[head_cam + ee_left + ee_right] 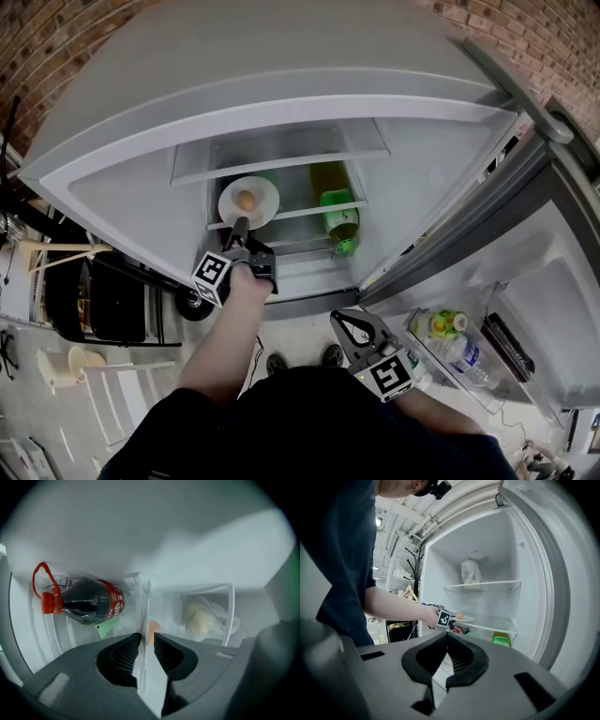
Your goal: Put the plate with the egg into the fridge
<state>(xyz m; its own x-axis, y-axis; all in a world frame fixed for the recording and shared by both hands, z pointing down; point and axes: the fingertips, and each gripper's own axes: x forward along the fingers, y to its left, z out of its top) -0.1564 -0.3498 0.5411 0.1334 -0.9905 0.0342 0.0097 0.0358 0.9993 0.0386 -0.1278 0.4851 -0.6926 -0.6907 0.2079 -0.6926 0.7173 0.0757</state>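
**Plate set on the fridge shelf, grip let loose**

The plate (265,190) with the egg (246,200) sits on the glass shelf (314,211) inside the fridge (427,178), so the shelf seems to carry its weight. The left hand-held gripper (146,639) has its jaws slightly apart around the plate's near rim, with the pads not pressing, which suggests the set-down is done. The right hand-held gripper (446,635) hangs low outside the open door, jaws closed on nothing, out of the way since one grip at the rim suffices. A green bottle (339,220) lies lower in the fridge, apart from the plate
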